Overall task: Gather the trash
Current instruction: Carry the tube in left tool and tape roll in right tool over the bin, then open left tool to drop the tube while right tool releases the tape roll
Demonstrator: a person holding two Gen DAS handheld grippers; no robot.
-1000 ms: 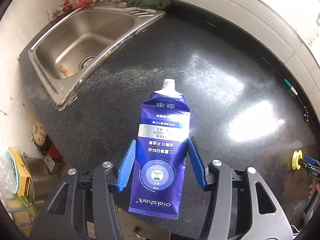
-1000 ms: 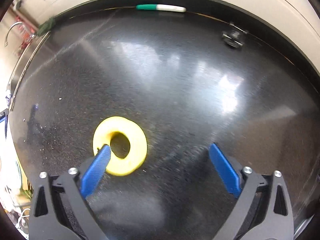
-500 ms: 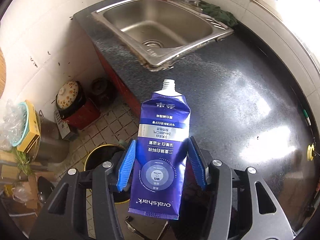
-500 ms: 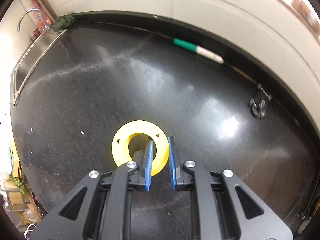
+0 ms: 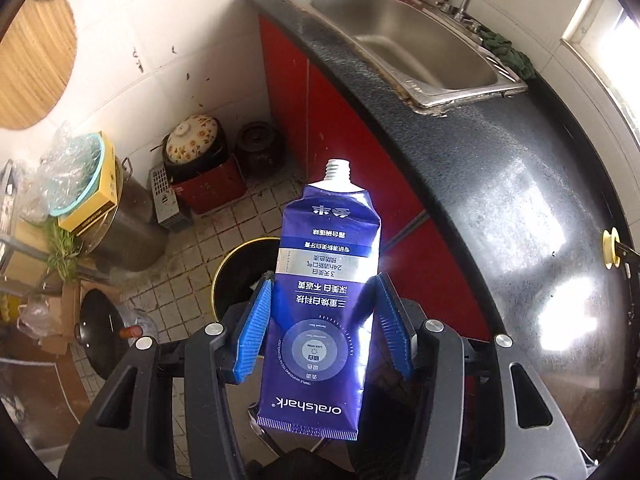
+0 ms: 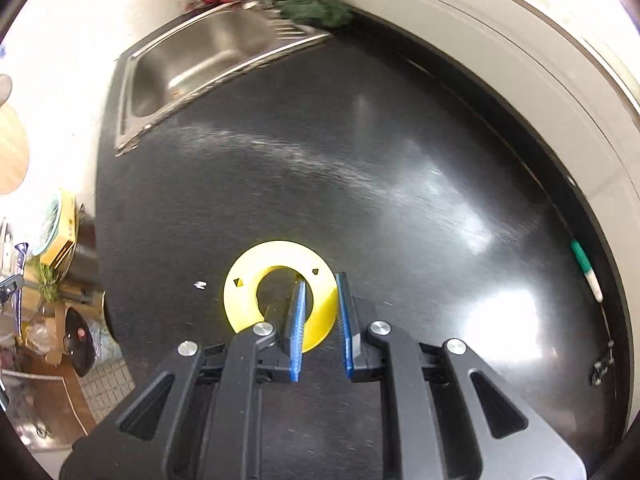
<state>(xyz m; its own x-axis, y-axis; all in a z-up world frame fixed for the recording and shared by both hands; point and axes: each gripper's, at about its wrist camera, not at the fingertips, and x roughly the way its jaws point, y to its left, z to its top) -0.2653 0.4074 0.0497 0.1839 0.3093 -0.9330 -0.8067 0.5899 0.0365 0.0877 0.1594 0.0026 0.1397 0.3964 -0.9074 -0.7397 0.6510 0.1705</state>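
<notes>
My left gripper (image 5: 324,312) is shut on a flattened blue toothpaste tube (image 5: 320,304), uncapped nozzle pointing away. It hangs off the counter's edge, above a black bin with a yellow rim (image 5: 240,276) on the tiled floor. My right gripper (image 6: 320,304) is shut on the rim of a yellow ring-shaped tape spool (image 6: 244,292), held over the black counter (image 6: 360,168). The spool also shows in the left wrist view (image 5: 610,249), small at the right edge.
A steel sink (image 5: 404,32) is set into the counter's far end with a green cloth (image 5: 508,52) beside it. A green-and-white marker (image 6: 586,272) lies by the back wall. Pots, a red box (image 5: 208,188) and clutter stand on the floor left of the bin.
My left gripper has carried the tube from over the counter to beyond its edge, above the bin. My right gripper closed on the yellow spool and lifted it, swinging toward the sink.
</notes>
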